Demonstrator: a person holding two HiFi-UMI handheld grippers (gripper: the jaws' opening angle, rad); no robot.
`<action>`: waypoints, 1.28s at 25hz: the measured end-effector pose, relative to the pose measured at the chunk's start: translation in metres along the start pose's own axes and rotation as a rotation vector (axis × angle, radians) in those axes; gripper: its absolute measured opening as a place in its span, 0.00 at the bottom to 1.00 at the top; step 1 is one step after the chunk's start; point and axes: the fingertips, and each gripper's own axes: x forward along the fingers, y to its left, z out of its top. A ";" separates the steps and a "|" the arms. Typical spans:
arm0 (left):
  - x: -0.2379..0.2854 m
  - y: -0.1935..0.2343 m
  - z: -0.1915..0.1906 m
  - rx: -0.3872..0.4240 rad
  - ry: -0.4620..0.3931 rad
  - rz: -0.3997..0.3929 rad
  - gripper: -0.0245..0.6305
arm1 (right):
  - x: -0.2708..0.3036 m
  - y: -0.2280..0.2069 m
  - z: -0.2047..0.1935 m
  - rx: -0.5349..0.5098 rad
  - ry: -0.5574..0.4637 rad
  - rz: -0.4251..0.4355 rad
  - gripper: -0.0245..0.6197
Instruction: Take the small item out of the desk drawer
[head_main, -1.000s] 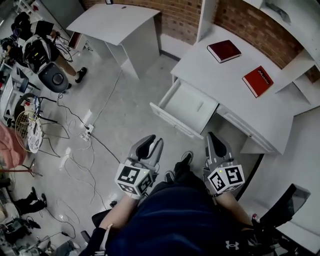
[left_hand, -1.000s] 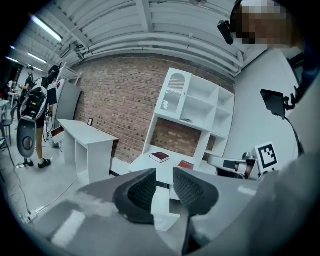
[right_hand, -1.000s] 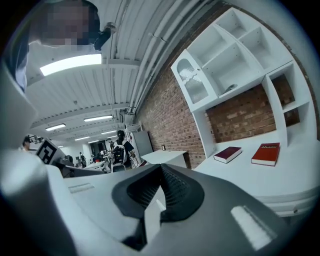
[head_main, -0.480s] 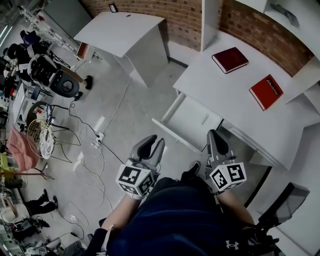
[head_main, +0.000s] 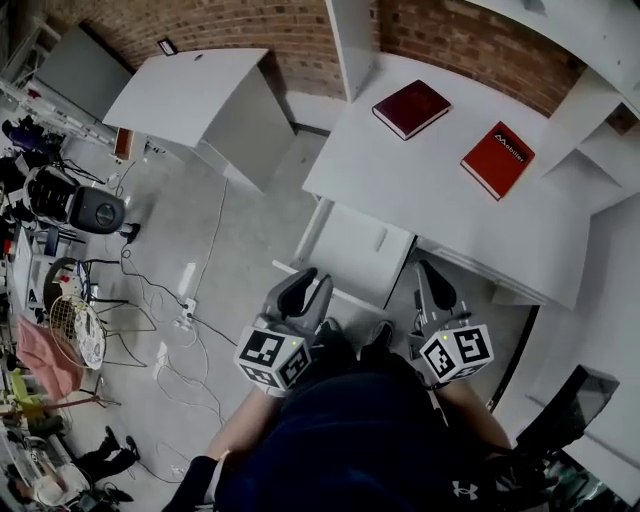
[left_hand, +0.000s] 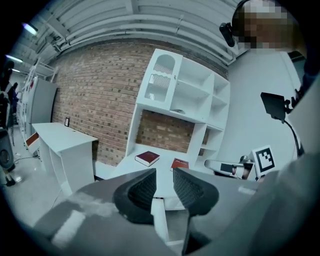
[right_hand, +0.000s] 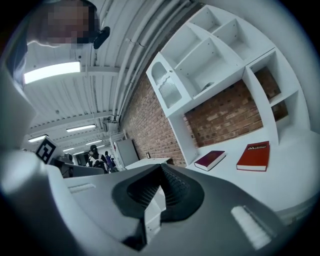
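Note:
The white desk (head_main: 440, 200) has its drawer (head_main: 345, 258) pulled out toward me. A small pale item (head_main: 381, 238) lies on the drawer floor near the desk side; I cannot tell what it is. My left gripper (head_main: 308, 287) hovers at the drawer's front edge, its jaws open with a narrow empty gap (left_hand: 165, 182). To the right of the drawer, my right gripper (head_main: 430, 278) is held below the desk's front edge. Its jaws are shut with nothing between them (right_hand: 161, 172).
A dark red book (head_main: 411, 108) and a red book (head_main: 497, 160) lie on the desktop. A shelf unit (left_hand: 180, 90) rises behind the desk. A second white desk (head_main: 190, 95) stands to the left, with cables (head_main: 185, 310) on the floor. A black chair (head_main: 575, 400) is at lower right.
The view has swung, so the desk and open drawer now sit closer, right in front of the gripper tips. Both grippers keep the same pose and jaw state.

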 end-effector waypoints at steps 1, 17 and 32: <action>0.006 0.000 0.000 -0.001 0.010 -0.020 0.21 | -0.002 -0.004 0.000 0.001 0.001 -0.025 0.04; 0.132 0.061 -0.032 0.059 0.227 -0.279 0.21 | -0.011 -0.053 -0.007 0.056 -0.013 -0.458 0.04; 0.221 0.080 -0.171 0.190 0.567 -0.407 0.21 | -0.049 -0.069 -0.050 0.146 -0.014 -0.720 0.04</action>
